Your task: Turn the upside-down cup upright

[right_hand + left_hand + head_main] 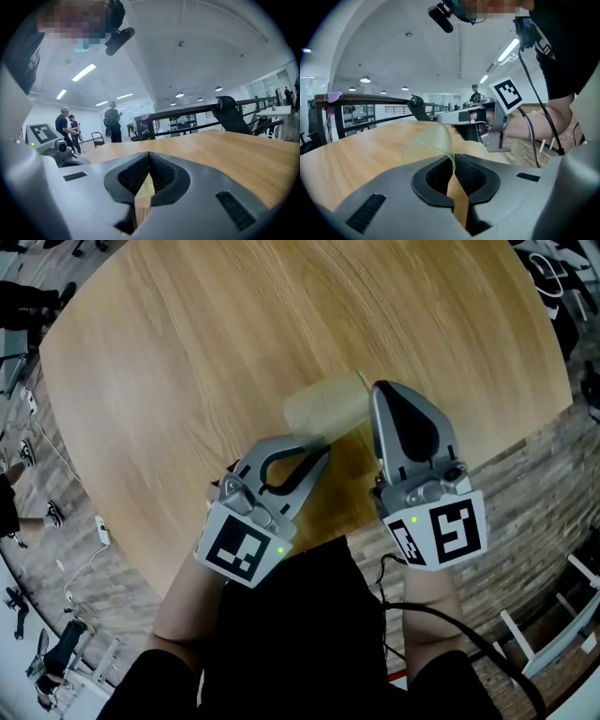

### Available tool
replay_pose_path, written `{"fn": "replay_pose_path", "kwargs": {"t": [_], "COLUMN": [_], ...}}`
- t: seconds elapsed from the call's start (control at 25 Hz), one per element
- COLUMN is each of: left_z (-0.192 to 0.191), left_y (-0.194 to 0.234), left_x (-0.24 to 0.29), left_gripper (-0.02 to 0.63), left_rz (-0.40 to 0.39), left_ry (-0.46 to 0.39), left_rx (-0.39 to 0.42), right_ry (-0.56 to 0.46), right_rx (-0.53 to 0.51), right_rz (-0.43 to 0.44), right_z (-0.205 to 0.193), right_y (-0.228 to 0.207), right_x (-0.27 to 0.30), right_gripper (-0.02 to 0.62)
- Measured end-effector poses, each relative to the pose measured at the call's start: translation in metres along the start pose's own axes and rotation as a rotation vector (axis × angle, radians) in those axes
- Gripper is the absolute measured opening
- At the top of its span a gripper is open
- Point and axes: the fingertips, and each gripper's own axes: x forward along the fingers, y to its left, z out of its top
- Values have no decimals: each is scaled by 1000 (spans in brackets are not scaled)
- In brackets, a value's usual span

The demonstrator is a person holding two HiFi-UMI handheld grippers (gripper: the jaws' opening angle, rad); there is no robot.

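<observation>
The pale green, see-through cup (323, 404) lies tipped on its side over the round wooden worktop (187, 352), between the two tools and near the worktop's near edge. The left tool (314, 451) pinches the cup's thin wall: in the left gripper view the wall runs straight down into the narrow gap between its jaws, which press on it from both sides. The right tool (380, 390) sits just beside the cup's other end (whether it touches is unclear), its jaws pressed together on nothing, with only bare wood beyond them in the right gripper view.
</observation>
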Motion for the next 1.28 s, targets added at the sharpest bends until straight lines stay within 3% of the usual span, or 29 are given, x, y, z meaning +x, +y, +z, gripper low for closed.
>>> {"fn": "replay_pose_path", "kwargs": {"t": [0.16, 0.44, 0.64, 0.76, 0.84, 0.92, 1.04, 1.28], "left_z": [-4, -11, -19, -20, -21, -21, -18, -9], "left_y": [-2, -8, -3, 4, 8, 11, 13, -4], "left_x": [2, -2, -4, -9, -14, -17, -19, -21], "left_gripper": [21, 21, 21, 21, 21, 21, 21, 21], "left_rz": [-4, -13, -11, -26, -38, -48, -64, -146], "left_ry": [32, 110, 187, 220, 248, 269, 298, 348], "left_rx": [5, 58, 69, 112, 133, 145, 157, 220], "right_ry": [29, 98, 159, 188, 237, 327, 413, 477], "right_rx": [-78, -10, -91, -198, -297, -413, -607, -920], "right_rz": [17, -2, 74, 153, 210, 278, 315, 352], "right_z": [-2, -21, -33, -37, -44, -55, -63, -71], "right_y": [16, 12, 18, 29, 38, 47, 56, 76], "right_x": [5, 12, 7, 1, -3, -7, -7, 5], "right_gripper": [14, 14, 15, 20, 82, 214, 252, 293]}}
